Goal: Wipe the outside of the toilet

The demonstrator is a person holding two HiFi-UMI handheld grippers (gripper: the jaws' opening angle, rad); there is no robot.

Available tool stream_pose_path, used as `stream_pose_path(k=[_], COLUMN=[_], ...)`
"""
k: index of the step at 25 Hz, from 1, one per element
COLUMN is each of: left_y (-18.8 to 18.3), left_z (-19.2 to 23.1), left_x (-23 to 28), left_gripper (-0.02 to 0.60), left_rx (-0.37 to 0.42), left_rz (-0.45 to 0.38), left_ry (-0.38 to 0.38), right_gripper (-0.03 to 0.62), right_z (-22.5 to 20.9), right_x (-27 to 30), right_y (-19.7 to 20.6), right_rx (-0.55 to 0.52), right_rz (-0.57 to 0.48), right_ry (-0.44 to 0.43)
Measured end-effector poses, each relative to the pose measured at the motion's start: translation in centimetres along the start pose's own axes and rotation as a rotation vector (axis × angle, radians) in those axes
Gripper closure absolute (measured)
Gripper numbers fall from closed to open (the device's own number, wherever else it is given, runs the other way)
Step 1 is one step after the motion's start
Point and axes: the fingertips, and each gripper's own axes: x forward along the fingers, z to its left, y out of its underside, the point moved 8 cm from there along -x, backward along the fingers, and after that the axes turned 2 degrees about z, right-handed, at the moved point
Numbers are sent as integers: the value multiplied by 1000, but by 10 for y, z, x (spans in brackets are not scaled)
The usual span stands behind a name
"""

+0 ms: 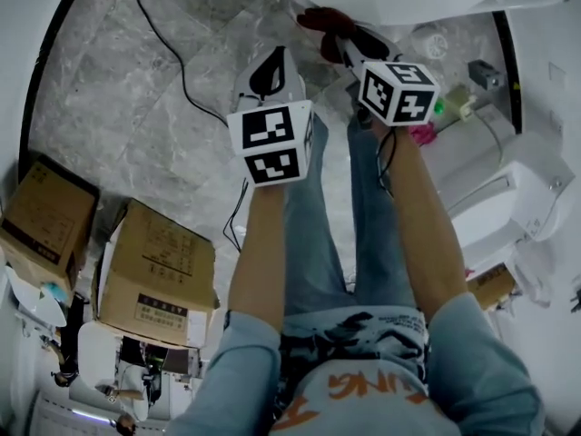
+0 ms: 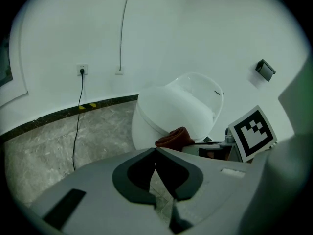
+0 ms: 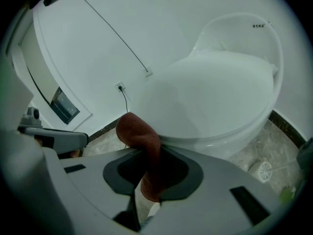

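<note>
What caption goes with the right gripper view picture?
Right gripper holds a dark red cloth near the white ceramic toilet bowl.

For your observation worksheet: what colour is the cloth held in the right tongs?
The cloth is dark reddish brown, clearest in the right gripper view.

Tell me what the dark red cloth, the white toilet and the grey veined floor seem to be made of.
The dark red cloth: likely soft fabric, matte and nubbly; it folds and droops. The white toilet: glazed ceramic or glossy plastic, unclear; smooth with soft sheen. The grey veined floor: polished stone or stone-look tile; marbled veins, thin joint lines.
</note>
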Motion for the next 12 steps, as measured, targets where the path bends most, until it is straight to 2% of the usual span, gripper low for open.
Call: stream_pose_path(k=[12], left_y=[15], left_z=[-55], left_x=[4], left_gripper=[588], left_rx=[7], left_rz=[16], left_ry=[-37], right_gripper=[522], right_z=[-50], right_x=[-18], right_y=[11], right_rx=[22], right_rz=[24], right_ry=[-48])
